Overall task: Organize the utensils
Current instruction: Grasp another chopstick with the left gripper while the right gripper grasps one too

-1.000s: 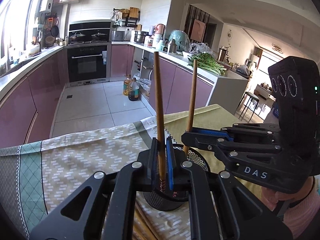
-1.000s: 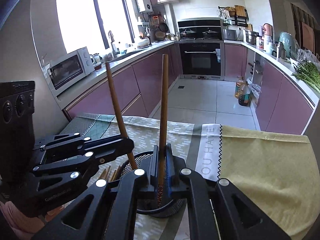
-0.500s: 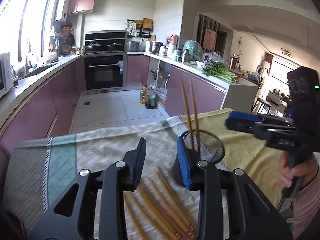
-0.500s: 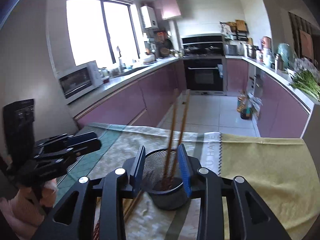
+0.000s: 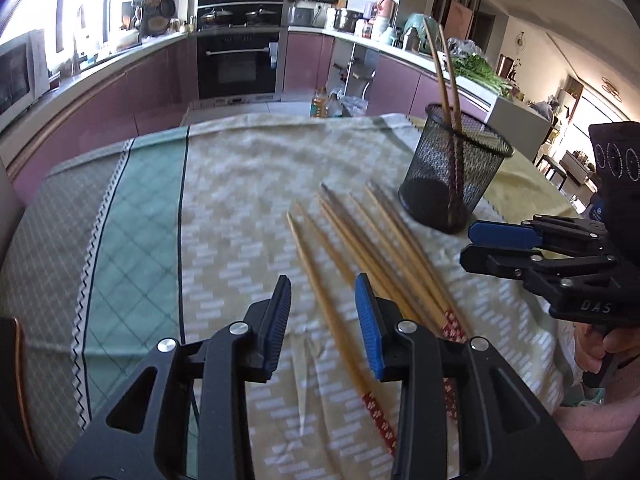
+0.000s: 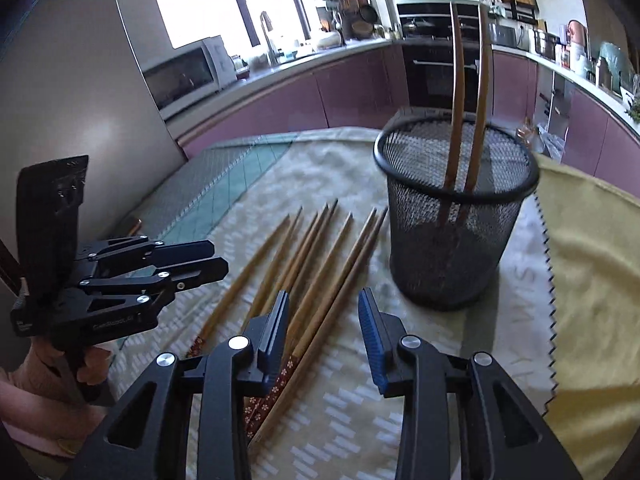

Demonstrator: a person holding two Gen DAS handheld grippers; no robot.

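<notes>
Two chopsticks [image 5: 444,80] stand tilted in the black mesh holder [image 5: 452,176] on the table [image 5: 240,184]; loose chopsticks [image 5: 360,256] lie beside it. Left tool [image 5: 322,314] is partly open, empty (above one stick).

Right wrist view: right tool [image 6: 323,330] is partly open, empty, over the loose chopsticks [image 6: 304,264]; holder [image 6: 452,240] just beyond.

We lose the patterned red handle ends of the loose wooden chopsticks [image 5: 384,264] behind the left gripper's black fingers [image 5: 280,320]; in the black wire-mesh cup [image 6: 452,240], the two standing chopsticks' [image 6: 468,92] lower ends blur behind the mesh, their contact with the bottom unclear
</notes>
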